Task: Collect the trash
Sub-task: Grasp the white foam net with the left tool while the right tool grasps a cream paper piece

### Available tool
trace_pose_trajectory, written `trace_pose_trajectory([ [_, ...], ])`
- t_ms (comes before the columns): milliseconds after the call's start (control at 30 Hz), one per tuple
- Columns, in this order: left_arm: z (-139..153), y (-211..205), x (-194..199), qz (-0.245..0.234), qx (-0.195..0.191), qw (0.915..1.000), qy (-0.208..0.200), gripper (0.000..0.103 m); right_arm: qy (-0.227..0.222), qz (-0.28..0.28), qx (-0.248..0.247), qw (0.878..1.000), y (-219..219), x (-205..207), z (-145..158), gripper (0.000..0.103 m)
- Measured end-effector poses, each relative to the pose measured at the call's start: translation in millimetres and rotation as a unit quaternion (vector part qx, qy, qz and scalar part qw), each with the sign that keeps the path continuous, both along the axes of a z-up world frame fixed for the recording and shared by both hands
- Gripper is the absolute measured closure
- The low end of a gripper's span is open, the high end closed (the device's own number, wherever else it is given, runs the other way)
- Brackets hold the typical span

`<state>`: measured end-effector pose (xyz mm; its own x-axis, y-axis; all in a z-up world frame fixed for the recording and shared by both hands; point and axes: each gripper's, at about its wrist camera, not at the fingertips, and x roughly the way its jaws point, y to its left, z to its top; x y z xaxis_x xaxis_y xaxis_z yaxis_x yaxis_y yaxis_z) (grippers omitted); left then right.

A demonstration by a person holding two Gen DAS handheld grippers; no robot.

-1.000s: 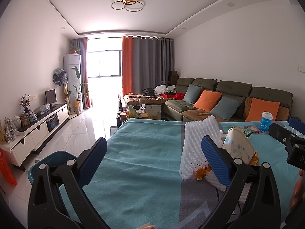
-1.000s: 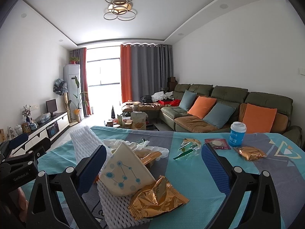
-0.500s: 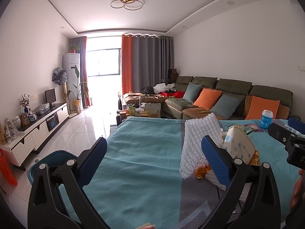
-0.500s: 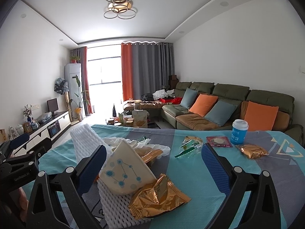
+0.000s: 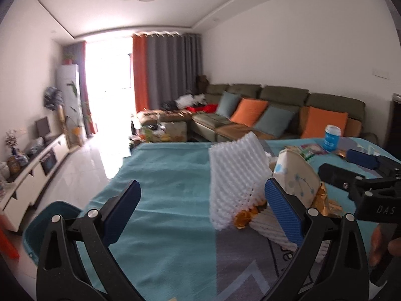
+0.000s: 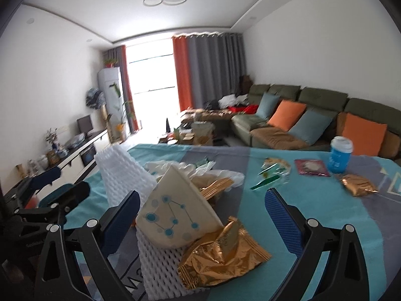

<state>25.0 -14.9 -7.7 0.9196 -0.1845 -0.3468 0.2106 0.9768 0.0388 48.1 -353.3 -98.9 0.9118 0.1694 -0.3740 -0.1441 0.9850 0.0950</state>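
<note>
Nearest the right gripper (image 6: 203, 215), whose blue-padded jaws stand wide apart and grip nothing, lies a heap of rubbish: a crumpled gold foil wrapper (image 6: 220, 255) rests on a white foam mesh sleeve (image 6: 163, 258), with a cream paper carton printed with blue dots (image 6: 175, 215) leaning on top, just inside the gripper's span. The left gripper (image 5: 200, 215) is likewise spread wide and empty, over bare teal and grey tablecloth (image 5: 160, 200), its right pad just beside a second, upright white foam mesh sleeve (image 5: 235, 178). By my reading nothing is collected yet; the whole heap remains. Further off wait a green-and-clear plastic wrapper (image 6: 273, 173), a dark red sachet (image 6: 312, 167), a smaller gold foil packet (image 6: 358, 188) and a blue paper cup with a white lid (image 6: 340, 155). A teal plastic bin (image 5: 50, 215) sits below the table's left edge, probably the destination. The cloth left of the heap gives open room; the two grippers are close, so they could collide.
</note>
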Motion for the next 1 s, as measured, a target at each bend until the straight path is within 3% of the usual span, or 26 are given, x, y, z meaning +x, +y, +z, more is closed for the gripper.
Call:
trace_pose_trajectory([
  [67,-3.3,0.4,11.8,-0.019,-0.004,0.9996,0.022,0.010,0.014,0.019,0.005,1.000,1.2,8.7,-2.5,0.007],
  [200,-12.9,-0.2,34.6,-0.052,-0.004,0.9961,0.072,0.029,0.050,0.068,0.016,0.996,1.7,27.6,-8.7,0.009],
  [367,-22.3,0.9,53.8,-0.084,-0.014,0.9904,0.109,0.055,0.091,0.118,0.023,0.989,10.3,46.0,-13.0,0.035],
  [433,-25.6,3.3,58.5,-0.096,-0.022,0.9876,0.122,0.079,0.100,0.131,0.027,0.986,9.4,49.8,-13.2,0.051],
  [467,-27.1,3.5,61.5,-0.100,-0.023,0.9869,0.124,0.083,0.100,0.134,0.026,0.986,9.8,49.4,-12.3,0.055],
  [533,-28.6,5.7,62.3,-0.102,-0.027,0.9865,0.125,0.086,0.099,0.145,0.024,0.984,11.4,46.4,-8.5,0.075],
  [633,-27.2,11.4,59.2,-0.109,-0.041,0.9852,0.125,0.090,0.101,0.164,0.024,0.981,14.0,44.7,-4.7,0.095],
  [733,-21.4,16.3,53.9,-0.110,-0.045,0.9858,0.119,0.091,0.099,0.188,0.029,0.977,18.5,40.4,1.8,0.101],
  [1000,2.2,53.1,33.7,-0.094,-0.062,0.9885,0.101,0.091,0.069,0.236,0.025,0.969,44.5,27.2,31.5,0.101],
])
